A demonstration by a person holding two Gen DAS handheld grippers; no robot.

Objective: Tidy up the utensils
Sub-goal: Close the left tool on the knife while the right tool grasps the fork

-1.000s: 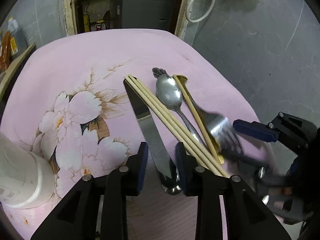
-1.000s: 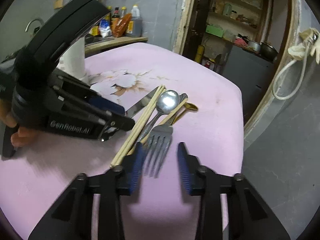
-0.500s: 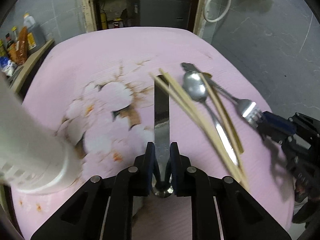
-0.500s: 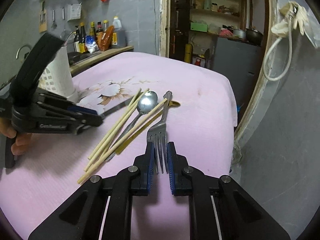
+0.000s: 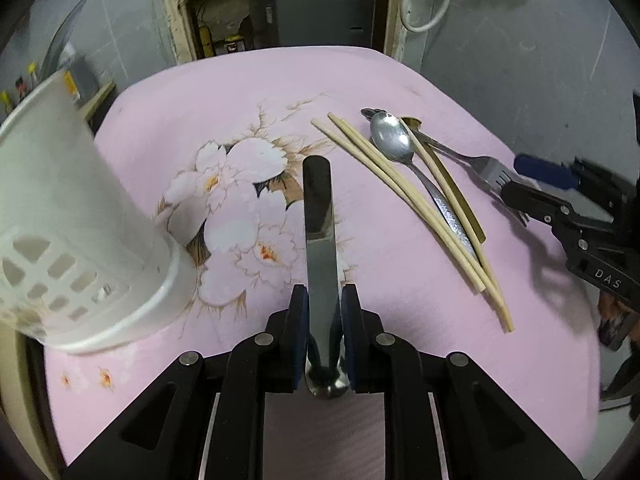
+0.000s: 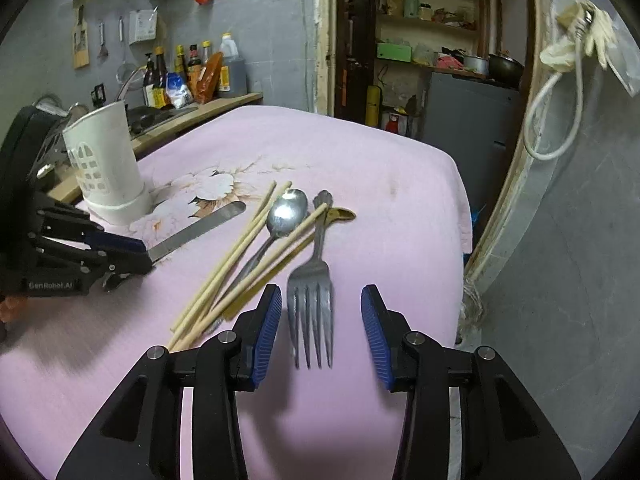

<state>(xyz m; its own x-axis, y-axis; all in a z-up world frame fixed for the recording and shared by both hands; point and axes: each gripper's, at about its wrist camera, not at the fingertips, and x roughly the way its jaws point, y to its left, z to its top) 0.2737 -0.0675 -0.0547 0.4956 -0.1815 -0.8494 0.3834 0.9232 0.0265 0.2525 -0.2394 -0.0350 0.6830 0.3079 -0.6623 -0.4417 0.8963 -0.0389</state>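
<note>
My left gripper [image 5: 324,328] is shut on a steel table knife [image 5: 319,224] and holds it just above the pink floral cloth; the knife also shows in the right wrist view [image 6: 196,230]. My right gripper [image 6: 321,328] is open, its blue pads either side of the tines of a steel fork [image 6: 312,292] lying on the cloth. The fork also shows in the left wrist view [image 5: 468,160]. Wooden chopsticks [image 5: 408,204], a steel spoon [image 5: 394,144] and a gold utensil [image 5: 448,184] lie in a bundle between the grippers. A white slotted utensil holder [image 5: 76,216] stands at the left.
The table with the pink cloth [image 6: 360,168] ends close to the right of the fork, beside a grey wall. A counter with bottles [image 6: 192,76] lies behind the holder [image 6: 106,160]. A doorway with shelves [image 6: 420,52] is at the back.
My left gripper shut on the knife and swung it left, away from the bundle, toward the holder. My right gripper shut on the fork half a second ago and has opened again.
</note>
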